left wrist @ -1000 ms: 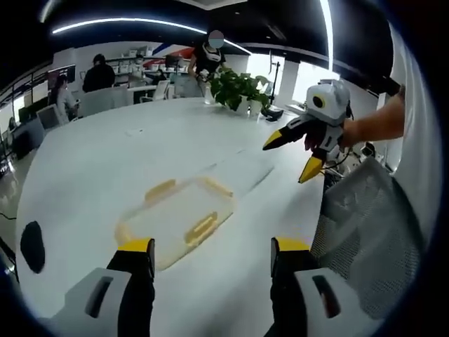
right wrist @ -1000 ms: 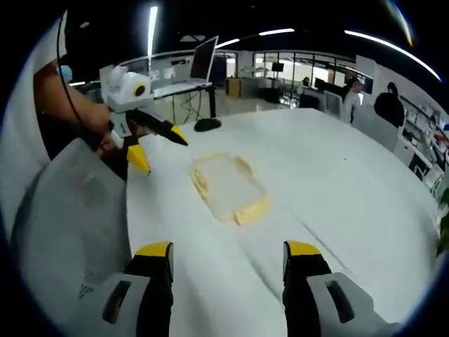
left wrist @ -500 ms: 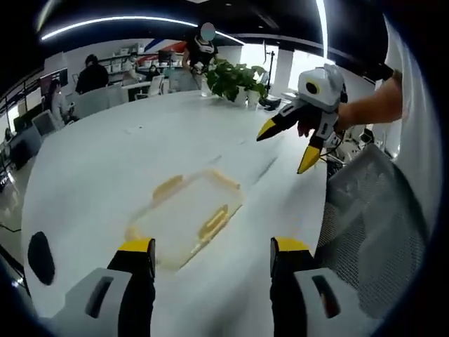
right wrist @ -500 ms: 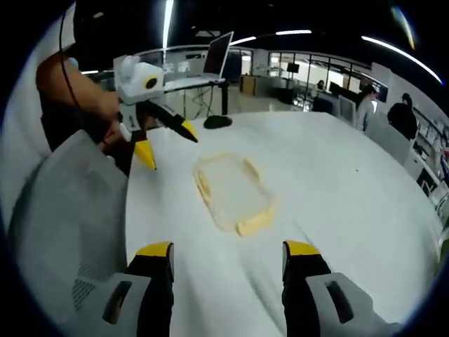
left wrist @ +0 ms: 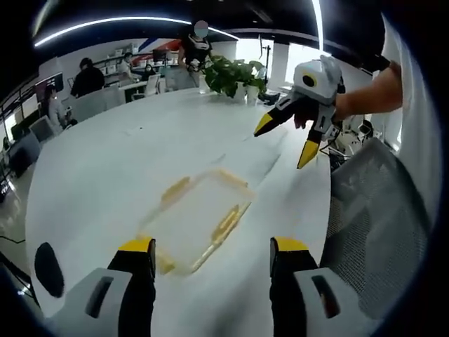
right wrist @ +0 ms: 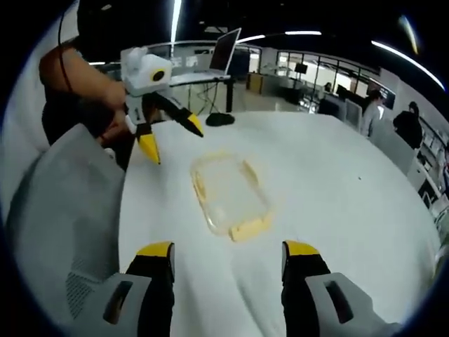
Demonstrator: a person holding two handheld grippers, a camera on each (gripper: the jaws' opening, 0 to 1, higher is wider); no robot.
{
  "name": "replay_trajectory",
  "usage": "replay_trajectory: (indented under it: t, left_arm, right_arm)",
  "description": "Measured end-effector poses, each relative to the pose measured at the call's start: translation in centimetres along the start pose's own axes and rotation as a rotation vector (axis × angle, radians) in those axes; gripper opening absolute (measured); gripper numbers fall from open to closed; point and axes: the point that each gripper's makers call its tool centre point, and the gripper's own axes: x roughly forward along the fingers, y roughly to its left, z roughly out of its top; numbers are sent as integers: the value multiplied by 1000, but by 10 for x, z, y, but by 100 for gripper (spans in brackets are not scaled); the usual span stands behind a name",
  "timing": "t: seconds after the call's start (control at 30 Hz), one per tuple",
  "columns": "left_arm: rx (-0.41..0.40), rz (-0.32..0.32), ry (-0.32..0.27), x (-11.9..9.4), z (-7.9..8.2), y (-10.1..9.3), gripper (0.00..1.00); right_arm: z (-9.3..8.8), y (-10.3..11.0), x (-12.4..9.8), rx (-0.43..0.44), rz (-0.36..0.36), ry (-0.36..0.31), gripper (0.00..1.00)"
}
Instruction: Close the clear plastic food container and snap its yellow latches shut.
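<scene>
With both the left gripper point(left wrist: 210, 254) and the right gripper point(right wrist: 228, 254) held wide and empty above the white table point(left wrist: 105, 161), each should descend squarely onto the clear rectangular plastic food container point(left wrist: 200, 217) lying between them, pressing its 4 yellow latches point(left wrist: 226, 223) in turn.

**Setting: open-plan office**

A large white meeting table point(left wrist: 126, 161) is seen in a wide room lit by long ceiling light strips point(left wrist: 126, 21). Desks with seated people point(left wrist: 88, 76) are ranged along the far wall. A potted plant point(left wrist: 235, 76) stands on the table's far end. A grey mesh office chair point(right wrist: 63, 232) and an open laptop point(right wrist: 228, 50) are shown.
</scene>
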Motion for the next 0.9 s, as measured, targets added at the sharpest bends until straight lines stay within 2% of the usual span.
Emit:
replay_trajectory:
  t: [0.27,0.9]
  left_arm:
    - [61,2,52,-1,-7,14,65]
    - [178,-31,133,4,-14,36,60]
  right_arm:
    - [3,-4,7,-48,20,18,61]
    - [7,-15,21,-134,80,66,57]
